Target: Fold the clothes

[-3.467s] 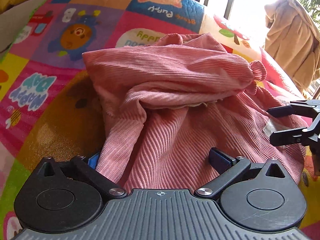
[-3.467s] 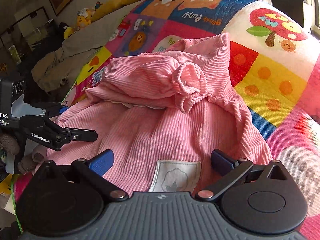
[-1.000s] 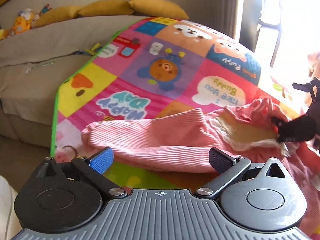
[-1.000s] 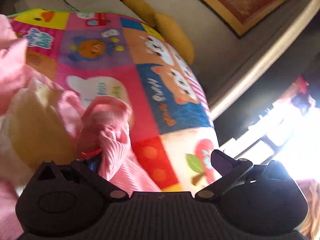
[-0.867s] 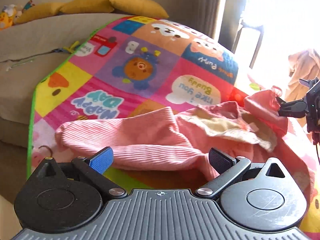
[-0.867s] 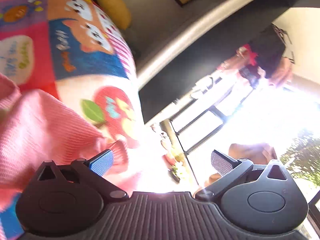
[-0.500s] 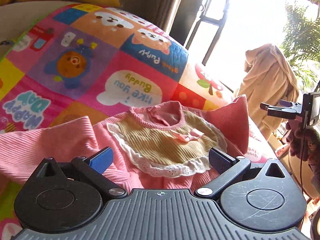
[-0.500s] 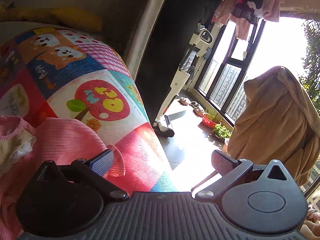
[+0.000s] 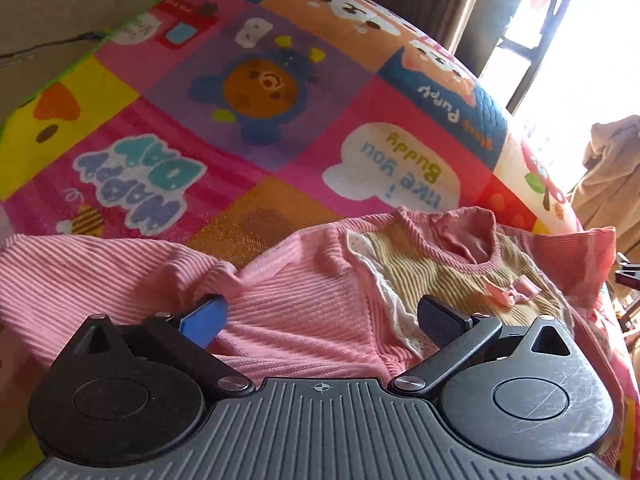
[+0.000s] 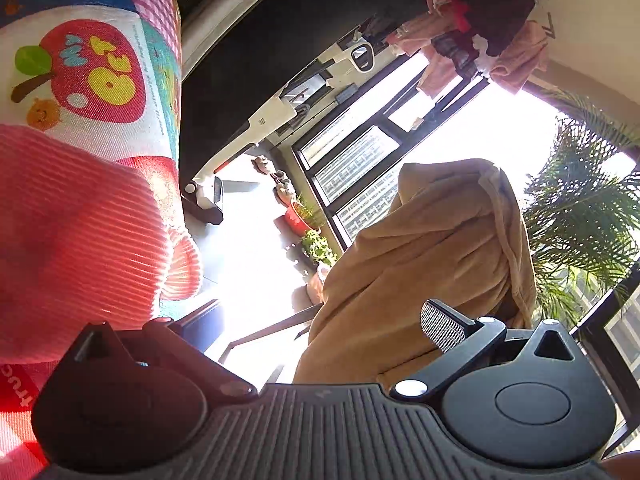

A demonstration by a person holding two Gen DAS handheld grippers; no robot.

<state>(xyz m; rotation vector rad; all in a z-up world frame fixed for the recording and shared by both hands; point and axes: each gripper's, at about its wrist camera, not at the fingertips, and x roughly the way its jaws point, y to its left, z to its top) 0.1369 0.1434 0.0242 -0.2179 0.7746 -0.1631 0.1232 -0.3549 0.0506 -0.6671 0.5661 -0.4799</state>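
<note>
Ribbed pink knit top with a tan lace-edged bib panel [image 9: 304, 304] lies face up on the bright patchwork cartoon play mat [image 9: 260, 92], neckline toward the far side, one sleeve stretching off to the left. Over its chest the left gripper [image 9: 320, 316] sits low with jaws spread wide and nothing between them; its blue pad touches a wrinkle near the left sleeve seam.

Further right, the garment's other sleeve runs toward the mat's edge, and in the right wrist view its gathered cuff [image 10: 182, 264] appears to hang past that edge. The right gripper [image 10: 320, 322] points away toward the sunlit window [image 10: 360, 168] and a tan robe draped over a stand [image 10: 424, 272], jaws wide apart and empty.

Risk, as I judge it: that overhanging sleeve could drag the top sideways or slip off, and closing the left jaws on the wrinkle would pinch two layers and skew the fold.

Hem and lower body are hidden behind the left gripper's housing, and window glare washes out the floor.
</note>
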